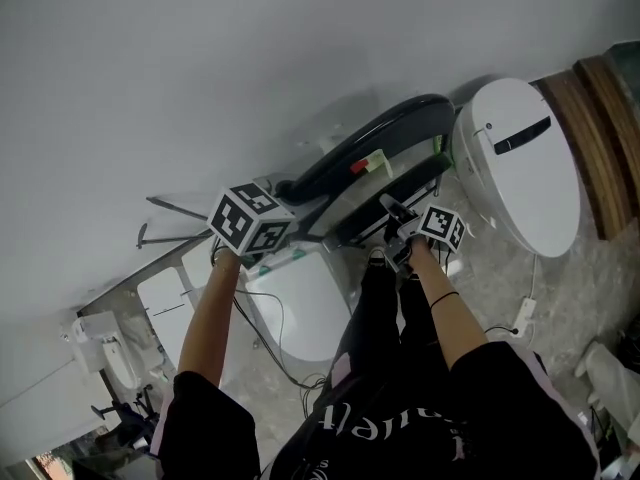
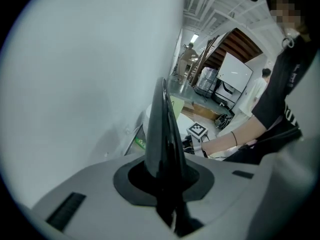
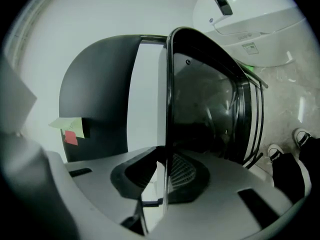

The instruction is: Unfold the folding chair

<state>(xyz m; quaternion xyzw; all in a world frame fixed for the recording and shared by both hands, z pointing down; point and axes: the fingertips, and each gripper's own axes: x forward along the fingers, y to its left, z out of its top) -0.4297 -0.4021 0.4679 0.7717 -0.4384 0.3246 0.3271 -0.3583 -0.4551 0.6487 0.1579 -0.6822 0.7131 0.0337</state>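
The folded black chair [image 1: 372, 146] leans against the white wall. In the head view its curved backrest lies uppermost and the seat [image 1: 395, 200] just below it. My left gripper [image 1: 272, 244] is at the backrest's left end. In the left gripper view the left gripper [image 2: 165, 184] is shut on the backrest's thin black edge [image 2: 162, 129]. My right gripper [image 1: 405, 230] is at the seat's lower edge. In the right gripper view the right gripper [image 3: 165, 179] is shut on the seat's narrow rim [image 3: 168, 109]. The backrest [image 3: 97, 94] stands apart at the left with coloured stickers [image 3: 70, 129].
A white toilet body [image 1: 520, 163] stands right of the chair, next to a wooden board [image 1: 605, 118]. More white toilet parts [image 1: 300, 303] lie on the stone floor under my left arm, with cables [image 1: 520, 318] nearby. The person's shoes [image 3: 290, 146] are close to the chair's legs.
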